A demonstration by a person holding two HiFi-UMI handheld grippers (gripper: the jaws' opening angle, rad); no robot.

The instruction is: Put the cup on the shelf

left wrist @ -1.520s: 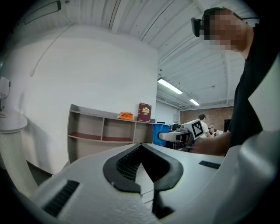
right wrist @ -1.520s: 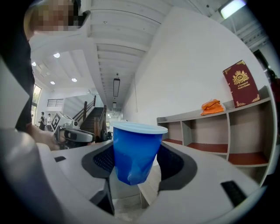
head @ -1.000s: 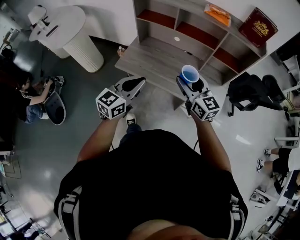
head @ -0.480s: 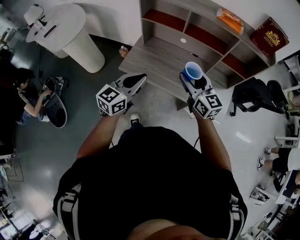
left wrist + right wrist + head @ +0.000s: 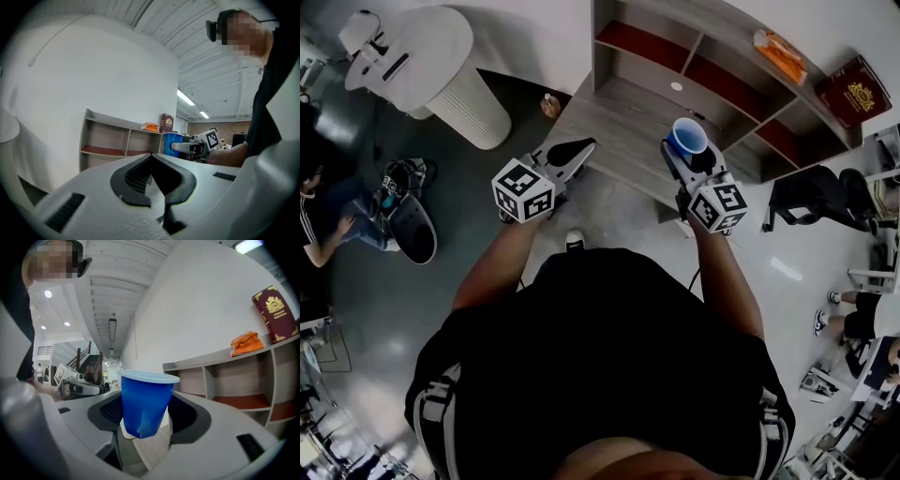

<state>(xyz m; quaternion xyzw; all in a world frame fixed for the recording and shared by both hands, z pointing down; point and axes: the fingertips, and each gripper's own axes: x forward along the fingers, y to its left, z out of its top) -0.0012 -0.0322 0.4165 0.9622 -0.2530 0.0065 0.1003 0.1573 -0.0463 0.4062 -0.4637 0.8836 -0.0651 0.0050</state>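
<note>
Cup [image 5: 687, 137], blue with its open mouth up, sits upright between the jaws of the right gripper [image 5: 686, 157], at about 1 o'clock in the head view. In the right gripper view the cup [image 5: 145, 401] fills the gap of that gripper [image 5: 145, 425]. The pads press on its lower wall from both sides, and the wall shows a crease there. The cup rests on no surface.

The left gripper [image 5: 575, 148] is at 11 o'clock in the head view. Its own view shows the jaws of that gripper [image 5: 152, 164] clenched together with nothing between them. The two grippers are held side by side, well apart.

The shelf [image 5: 619, 122] stands at 12 to 2 o'clock in the head view, against a white wall. It is grey, with red boards inside its compartments. From the cup in the right gripper view, the shelf [image 5: 220, 357] lies at 3 o'clock. On top of it a dark red book [image 5: 855, 91] stands upright, with an orange packet [image 5: 781, 54] just beside it at the book's 10 o'clock. A small white disc [image 5: 676, 86] lies on a lower board.

A round white table [image 5: 441, 66] is at 10 o'clock, and a dark chair [image 5: 820, 192] at 3 o'clock. A small bottle [image 5: 549, 105] stands on the floor by the shelf's left end.
</note>
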